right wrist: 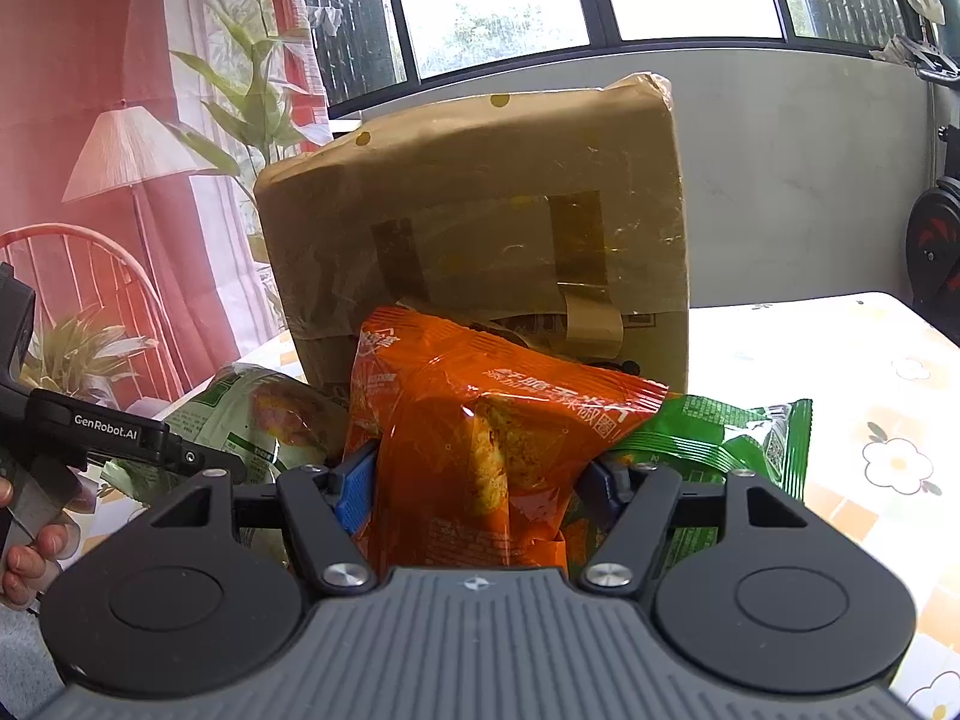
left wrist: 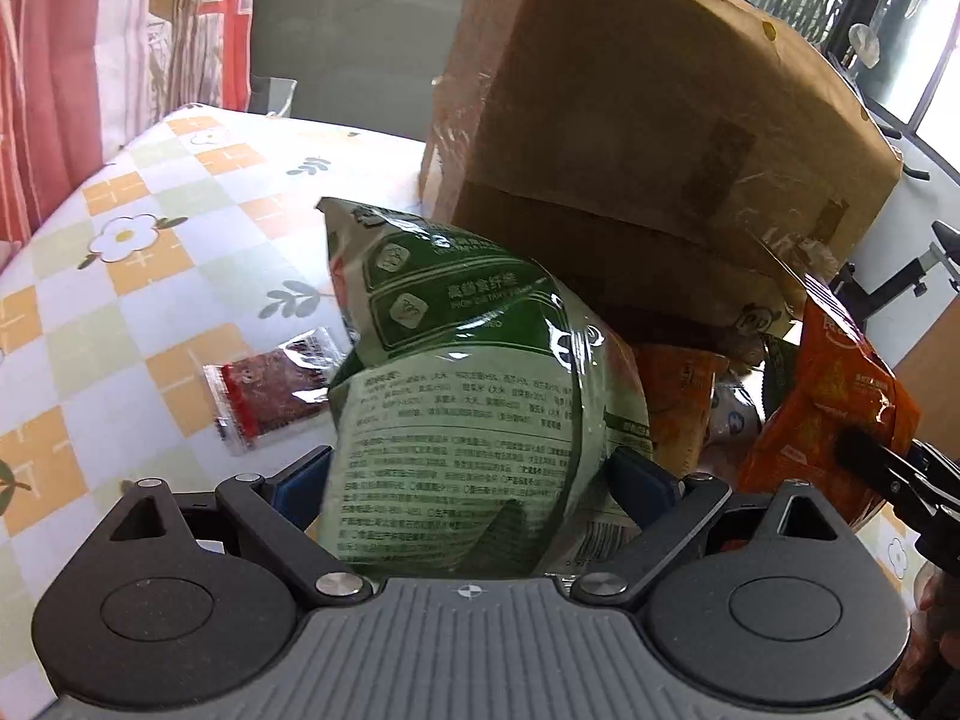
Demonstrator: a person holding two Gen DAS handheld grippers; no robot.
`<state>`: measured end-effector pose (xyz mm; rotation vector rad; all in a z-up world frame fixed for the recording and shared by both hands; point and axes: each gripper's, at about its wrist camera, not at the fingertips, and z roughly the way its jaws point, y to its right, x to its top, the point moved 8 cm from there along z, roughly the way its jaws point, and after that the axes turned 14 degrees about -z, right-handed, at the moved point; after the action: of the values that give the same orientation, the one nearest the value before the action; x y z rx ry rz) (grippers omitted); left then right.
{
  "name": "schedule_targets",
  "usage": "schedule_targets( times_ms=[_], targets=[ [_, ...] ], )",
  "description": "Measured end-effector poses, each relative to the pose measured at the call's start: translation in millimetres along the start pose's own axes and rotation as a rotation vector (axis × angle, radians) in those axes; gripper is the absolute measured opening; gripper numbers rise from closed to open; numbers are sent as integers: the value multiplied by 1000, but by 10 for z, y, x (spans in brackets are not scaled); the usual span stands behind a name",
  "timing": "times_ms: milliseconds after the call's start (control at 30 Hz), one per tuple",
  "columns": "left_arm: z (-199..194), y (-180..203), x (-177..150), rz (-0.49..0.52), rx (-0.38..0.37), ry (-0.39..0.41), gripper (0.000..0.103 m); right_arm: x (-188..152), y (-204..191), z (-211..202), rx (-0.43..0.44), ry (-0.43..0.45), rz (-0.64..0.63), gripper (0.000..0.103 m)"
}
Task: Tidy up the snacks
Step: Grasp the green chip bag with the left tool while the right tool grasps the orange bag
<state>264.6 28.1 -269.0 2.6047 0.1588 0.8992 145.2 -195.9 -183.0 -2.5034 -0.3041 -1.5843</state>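
A pale green snack bag (left wrist: 468, 360) leans on the cardboard box (left wrist: 630, 120). It stands between the blue pads of my left gripper (left wrist: 474, 474), whose jaws are spread wide and look slack on it. The same bag (right wrist: 252, 420) shows at the left of the right wrist view. My right gripper (right wrist: 480, 480) is shut on an orange snack bag (right wrist: 492, 420) and holds it upright in front of the box (right wrist: 480, 210). That orange bag (left wrist: 828, 396) is at the right edge of the left wrist view.
A small red sachet (left wrist: 270, 390) lies flat on the flowered tablecloth (left wrist: 150, 240). A bright green bag (right wrist: 720, 444) lies behind the orange one, and another orange packet (left wrist: 684, 396) sits by the box's foot. A red chair (right wrist: 90, 276) and a hand (right wrist: 30, 558) are at the left.
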Motion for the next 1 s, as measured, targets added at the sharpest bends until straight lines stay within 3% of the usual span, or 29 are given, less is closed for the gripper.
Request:
schedule_targets(
  times_ms=[167, 300, 400, 633, 1000],
  targets=[
    [42, 33, -20, -26, -19, 19, 98, -24, 18, 11, 1, -9, 11, 68],
    [-111, 212, -8, 94, -39, 115, 68, -27, 29, 14, 3, -8, 17, 68],
    [-262, 339, -33, 161, -20, 174, 60, -27, 41, 6, -1, -4, 21, 68],
    [-531, 454, -137, 257, -1, 265, 57, -19, 59, -21, -2, 7, 24, 68],
    [-735, 518, -206, 271, -15, 324, 55, -5, 54, -61, -8, 17, 22, 68]
  ],
)
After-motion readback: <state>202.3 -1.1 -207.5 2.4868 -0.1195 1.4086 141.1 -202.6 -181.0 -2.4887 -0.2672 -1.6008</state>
